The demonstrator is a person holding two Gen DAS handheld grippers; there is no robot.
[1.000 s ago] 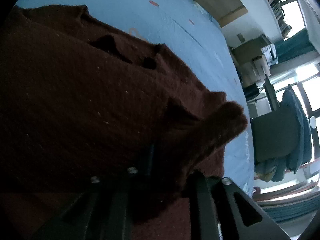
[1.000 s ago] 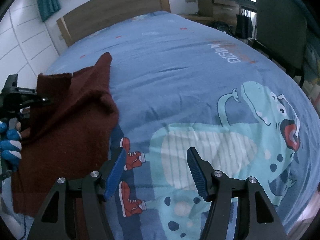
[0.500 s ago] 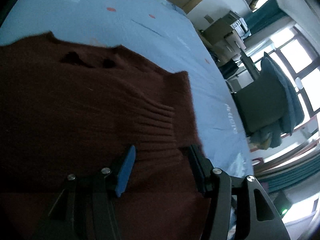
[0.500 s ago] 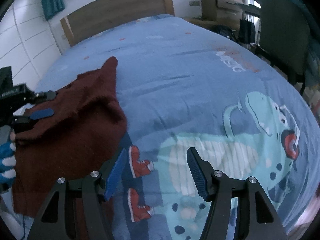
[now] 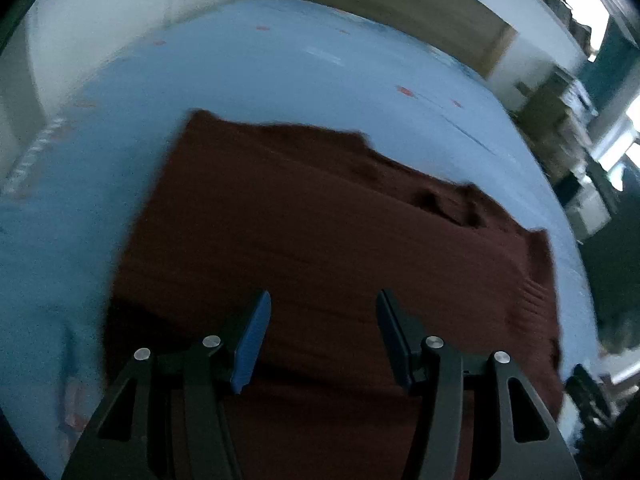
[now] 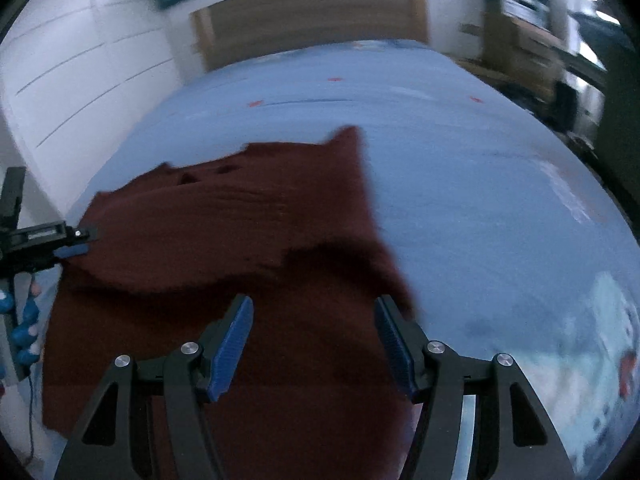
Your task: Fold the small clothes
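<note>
A dark red knitted sweater (image 5: 320, 232) lies partly folded on the bed (image 6: 460, 184), beneath the open, empty left hand-held gripper (image 5: 323, 334) and right hand-held gripper (image 6: 314, 342); further folds appear to remain.

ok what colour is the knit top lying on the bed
Dark maroon, a brownish red knit top, seen best from the right wrist view against the light blue bedsheet.

A sweater on a bed, two grippers over it

We see the sweater (image 6: 224, 240) lying on the bed (image 6: 480, 200); the headboard (image 6: 308, 20) stands behind it; our right gripper (image 6: 312, 340) hangs over its near part; our left gripper (image 6: 76, 242) sits at its left edge.
</note>
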